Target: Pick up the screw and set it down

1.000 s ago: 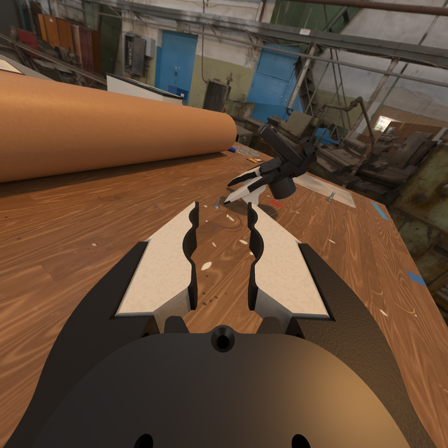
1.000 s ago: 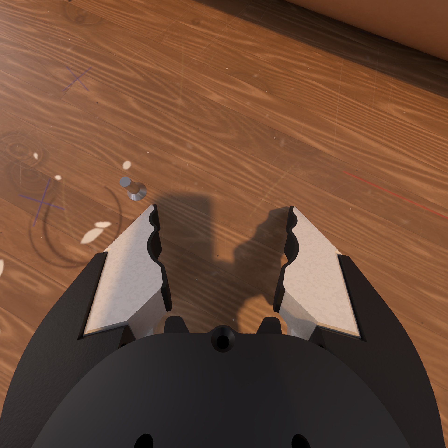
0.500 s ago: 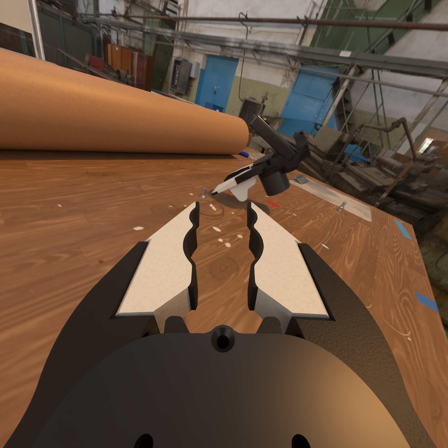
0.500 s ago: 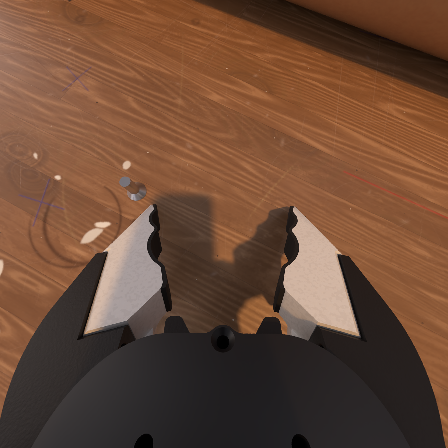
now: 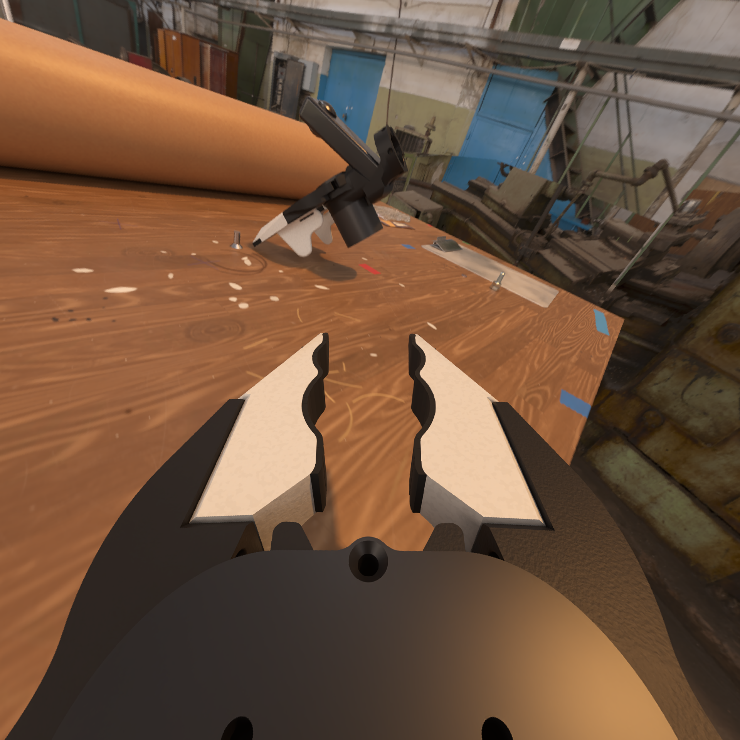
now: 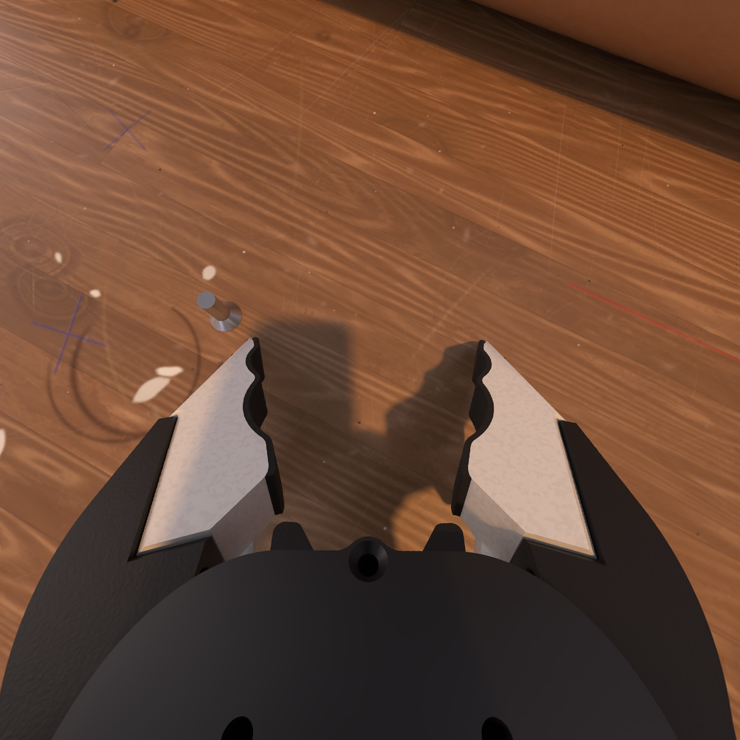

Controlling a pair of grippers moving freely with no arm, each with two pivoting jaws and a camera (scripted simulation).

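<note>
A small grey countersunk screw (image 6: 219,312) stands head-down on the wooden table (image 6: 400,200), just beyond and left of my right gripper's left fingertip. It also shows far off in the left wrist view (image 5: 236,240). My right gripper (image 6: 367,340) is open wide and empty, low over the table. In the left wrist view the right gripper (image 5: 280,230) tilts down with its tip next to the screw. My left gripper (image 5: 368,336) is open and empty, well back from the screw.
A large brown roll (image 5: 140,120) lies along the far side of the table. A grey metal plate (image 5: 492,268) with a bolt (image 5: 497,280) and a clip (image 5: 444,243) lies at the right. The table edge (image 5: 592,400) runs along the right side.
My left gripper has pulled back and swung its view, so the screw and the right gripper look farther off. The right gripper and the screw have not moved.
</note>
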